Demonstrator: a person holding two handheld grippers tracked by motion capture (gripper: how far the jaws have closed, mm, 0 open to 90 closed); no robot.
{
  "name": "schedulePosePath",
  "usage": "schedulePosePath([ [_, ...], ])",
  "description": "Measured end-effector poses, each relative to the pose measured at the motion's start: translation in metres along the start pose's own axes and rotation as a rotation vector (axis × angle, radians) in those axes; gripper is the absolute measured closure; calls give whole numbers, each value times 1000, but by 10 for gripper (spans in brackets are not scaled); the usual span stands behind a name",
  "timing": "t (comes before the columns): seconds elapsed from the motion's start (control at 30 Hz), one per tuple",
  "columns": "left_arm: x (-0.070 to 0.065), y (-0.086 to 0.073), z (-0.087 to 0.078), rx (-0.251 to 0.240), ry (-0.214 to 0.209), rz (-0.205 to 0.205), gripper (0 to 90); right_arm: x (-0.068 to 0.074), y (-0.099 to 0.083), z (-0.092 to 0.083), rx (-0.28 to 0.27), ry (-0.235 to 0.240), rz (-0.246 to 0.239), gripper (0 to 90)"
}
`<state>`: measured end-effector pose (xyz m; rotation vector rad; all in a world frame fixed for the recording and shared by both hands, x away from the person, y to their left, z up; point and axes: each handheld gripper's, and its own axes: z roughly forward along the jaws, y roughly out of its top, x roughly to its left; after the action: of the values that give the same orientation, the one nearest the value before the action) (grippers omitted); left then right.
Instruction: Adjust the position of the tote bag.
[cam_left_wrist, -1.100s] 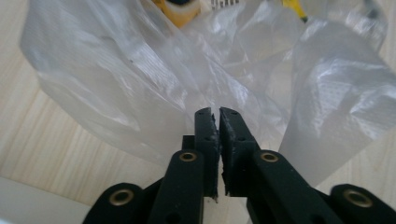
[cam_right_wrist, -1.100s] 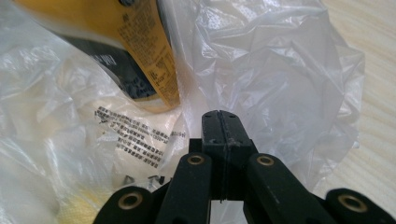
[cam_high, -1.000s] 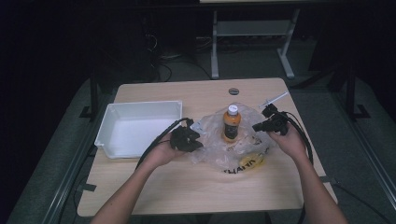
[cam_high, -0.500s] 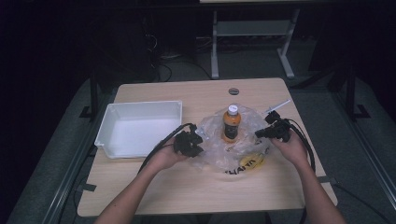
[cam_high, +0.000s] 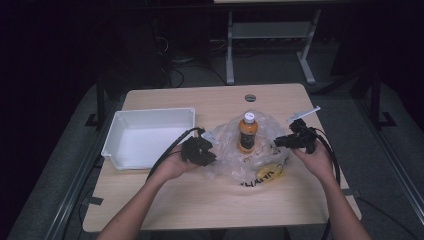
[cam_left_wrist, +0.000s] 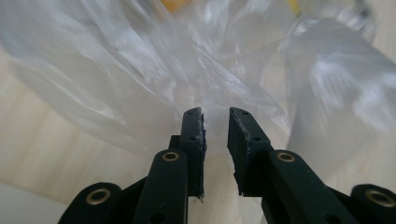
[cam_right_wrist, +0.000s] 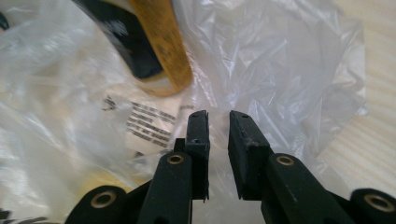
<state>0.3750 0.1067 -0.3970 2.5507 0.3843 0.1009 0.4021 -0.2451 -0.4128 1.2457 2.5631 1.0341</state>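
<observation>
A crumpled clear plastic bag (cam_high: 231, 162) with yellow print lies on the wooden table (cam_high: 200, 200). An orange bottle (cam_high: 247, 132) with a white cap stands upright in the middle of the bag. At the bag's left edge is my left gripper (cam_high: 211, 157), its jaws a narrow gap apart. The film (cam_left_wrist: 140, 70) lies just beyond that gripper's (cam_left_wrist: 215, 114) tips. My right gripper (cam_high: 278, 142) is at the bag's right edge, also slightly open. Ahead of it (cam_right_wrist: 218, 116) are the bag (cam_right_wrist: 280, 60) and the bottle's orange and black label (cam_right_wrist: 154, 46).
A white rectangular tray (cam_high: 114, 145) sits on the left part of the table, just beside my left hand. A round cable hole (cam_high: 250, 97) is near the far edge. A white strip (cam_high: 306, 112) lies behind my right gripper. Dark floor and a desk frame lie beyond.
My right gripper has dropped slightly toward the bag's right edge. The left gripper has shifted only a little at the left edge. The bottle has stayed upright.
</observation>
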Motion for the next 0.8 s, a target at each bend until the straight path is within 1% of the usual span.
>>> schedulePosePath([
  [0.03,1,1,-8,-24,-2,-9,752,1,0,-3,-5,-2,1,756],
  [0.07,2,3,-14,-43,4,-11,752,3,0,-7,-26,-5,-1,743],
  [0.1,3,4,-18,-50,4,-8,745,5,1,-11,-36,-3,-3,725],
  [0.13,3,7,-23,-69,1,-23,735,6,1,-13,-47,-3,-3,704],
  [0.17,3,10,-30,-88,4,-26,724,7,1,-17,-55,-10,-6,677],
  [0.2,4,13,-35,-101,4,-23,716,9,0,-20,-71,-9,0,667],
  [0.27,6,19,-43,-113,7,-17,699,11,0,-25,-83,-16,-1,626],
  [0.3,6,22,-48,-120,6,-20,685,12,-1,-28,-89,-21,-8,617],
  [0.33,8,27,-52,-131,7,-21,677,13,-1,-30,-100,-17,-8,601],
  [0.37,9,31,-55,-130,8,-14,669,15,-2,-33,-108,-18,-11,583],
  [0.4,9,35,-57,-140,11,-13,657,16,-3,-36,-116,-15,-11,571],
  [0.43,10,38,-58,-138,7,-8,644,17,-5,-38,-126,-10,-15,552],
  [0.47,12,42,-60,-134,5,2,631,19,-6,-40,-132,-6,-7,538],
  [0.53,13,53,-60,-135,-1,13,608,21,-10,-44,-153,5,-9,527],
  [0.6,15,63,-60,-137,-1,20,578,25,-14,-48,-160,-11,-16,510],
  [0.63,16,66,-59,-140,-3,19,563,26,-17,-49,-169,-10,-18,499],
  [0.67,18,71,-59,-129,-5,30,547,27,-19,-49,-170,-14,-20,488],
  [0.7,18,75,-58,-133,-4,26,529,28,-21,-50,-173,-18,-21,482],
  [0.77,19,85,-55,-118,-2,40,508,29,-25,-51,-175,-15,-17,473],
  [0.8,20,89,-54,-119,-5,35,497,30,-27,-52,-173,-20,-19,469],
])
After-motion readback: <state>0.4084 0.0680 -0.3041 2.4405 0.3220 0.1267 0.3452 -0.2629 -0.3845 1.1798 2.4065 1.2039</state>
